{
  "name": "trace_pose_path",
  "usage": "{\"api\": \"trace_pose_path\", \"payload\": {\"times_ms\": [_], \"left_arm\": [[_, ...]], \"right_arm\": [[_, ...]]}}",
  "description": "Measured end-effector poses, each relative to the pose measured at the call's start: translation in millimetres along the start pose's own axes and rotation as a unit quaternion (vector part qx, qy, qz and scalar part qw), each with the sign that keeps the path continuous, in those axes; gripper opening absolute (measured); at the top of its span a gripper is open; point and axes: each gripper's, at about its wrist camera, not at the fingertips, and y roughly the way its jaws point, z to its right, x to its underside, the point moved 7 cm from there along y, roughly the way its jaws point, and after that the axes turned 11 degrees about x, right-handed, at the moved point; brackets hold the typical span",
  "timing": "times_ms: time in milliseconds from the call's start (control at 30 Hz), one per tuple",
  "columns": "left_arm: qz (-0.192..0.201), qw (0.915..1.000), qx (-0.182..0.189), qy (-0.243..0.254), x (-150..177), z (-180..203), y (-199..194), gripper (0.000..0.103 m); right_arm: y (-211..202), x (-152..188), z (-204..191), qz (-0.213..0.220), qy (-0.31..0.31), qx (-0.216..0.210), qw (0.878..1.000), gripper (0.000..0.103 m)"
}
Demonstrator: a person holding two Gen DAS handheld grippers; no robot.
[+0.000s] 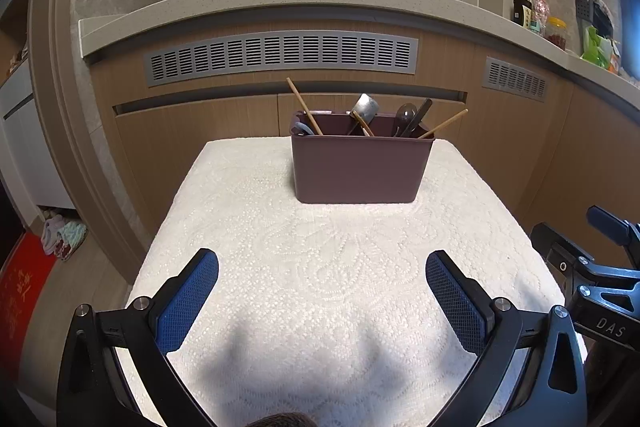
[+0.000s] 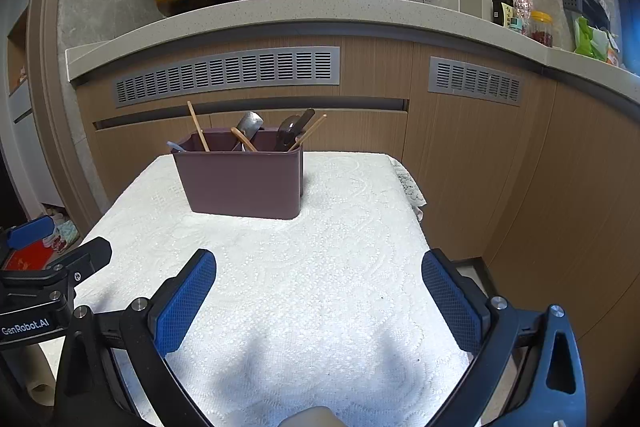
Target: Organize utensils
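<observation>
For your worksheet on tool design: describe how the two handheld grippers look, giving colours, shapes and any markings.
Both the left gripper and the right gripper have black angular frames with silver bolt heads. Their jaws carry blue pads with a fine mesh texture. Seen from the other camera, the right gripper's body reads "DAS" in pale letters and the left's reads "GenRobot.AI". No cables or sleeves show.

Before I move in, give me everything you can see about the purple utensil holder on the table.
The utensil holder is a dull purple, plastic-looking rectangular bin with rounded corners, open on top and apparently divided inside. It stands upright toward the far side of the table's white lace tablecloth. Leaning out of it are wooden chopsticks, a metal spatula and dark spoons. Neither gripper touches it.
</observation>
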Motion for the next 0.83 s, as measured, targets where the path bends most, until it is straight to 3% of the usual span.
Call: {"api": "trace_pose_path", "payload": {"times_ms": [833], "left_arm": [[0.005, 1.0, -0.005, -0.002, 3.3, -2.2, 0.2, 0.103]], "right_arm": [[1.6, 1.8, 1.5, -0.005, 0.002, -0.002, 1.0, 0.102]]}}
